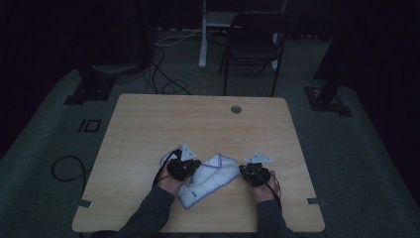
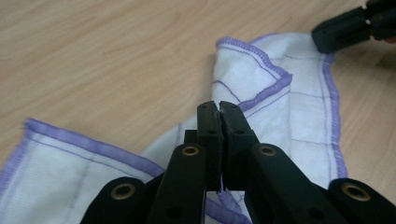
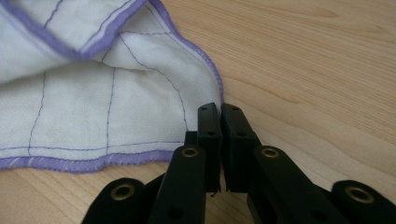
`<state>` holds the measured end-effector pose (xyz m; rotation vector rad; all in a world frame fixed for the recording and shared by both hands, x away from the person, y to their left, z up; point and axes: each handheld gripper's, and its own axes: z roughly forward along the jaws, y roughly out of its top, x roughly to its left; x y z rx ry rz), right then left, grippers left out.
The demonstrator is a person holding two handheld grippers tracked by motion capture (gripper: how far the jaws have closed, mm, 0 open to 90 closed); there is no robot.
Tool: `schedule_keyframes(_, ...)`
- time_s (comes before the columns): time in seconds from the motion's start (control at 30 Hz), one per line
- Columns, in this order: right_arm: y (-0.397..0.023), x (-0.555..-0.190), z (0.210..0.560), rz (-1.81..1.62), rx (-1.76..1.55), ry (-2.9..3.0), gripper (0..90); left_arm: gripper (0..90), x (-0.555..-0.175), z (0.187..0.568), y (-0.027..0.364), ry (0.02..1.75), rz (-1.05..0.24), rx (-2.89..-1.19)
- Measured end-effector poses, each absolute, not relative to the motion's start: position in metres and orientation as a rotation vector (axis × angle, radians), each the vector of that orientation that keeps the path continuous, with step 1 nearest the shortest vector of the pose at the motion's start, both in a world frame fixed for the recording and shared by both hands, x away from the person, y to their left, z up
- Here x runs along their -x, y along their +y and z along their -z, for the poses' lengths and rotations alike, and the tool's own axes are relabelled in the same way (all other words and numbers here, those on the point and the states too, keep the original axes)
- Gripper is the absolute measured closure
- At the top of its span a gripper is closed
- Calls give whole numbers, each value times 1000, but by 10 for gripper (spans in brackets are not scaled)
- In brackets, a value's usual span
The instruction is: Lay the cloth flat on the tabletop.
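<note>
A white cloth [image 1: 214, 177] with a purple stitched edge lies crumpled on the wooden table [image 1: 198, 124], near its front edge. My left gripper [image 1: 197, 164] is at the cloth's left side. In the left gripper view its jaws [image 2: 219, 108] are pressed together, with a sliver of the cloth [image 2: 280, 116] and its purple hem pinched between them. At the right corner of the cloth, my right gripper [image 1: 243, 170] is shut too. In the right gripper view the hem of the cloth [image 3: 93, 93] runs in between the closed jaws [image 3: 219, 109]. The right gripper's tip [image 2: 345, 28] also rests on the cloth's far corner in the left gripper view.
A round cable hole [image 1: 236, 109] sits near the table's far edge. Beyond the table stand a dark chair [image 1: 252, 42] and a white table leg [image 1: 203, 44]. Cables [image 1: 163, 74] trail over the grey floor, and black stand bases [image 1: 89, 91] flank the table.
</note>
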<state>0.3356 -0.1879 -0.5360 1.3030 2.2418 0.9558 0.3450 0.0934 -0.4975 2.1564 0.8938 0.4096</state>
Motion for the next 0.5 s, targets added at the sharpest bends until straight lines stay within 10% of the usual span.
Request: schedule_keyframes(0.5,-194,-335,535,-905,-1300,2230,878,886,-390,480,107,949,-512,-2139)
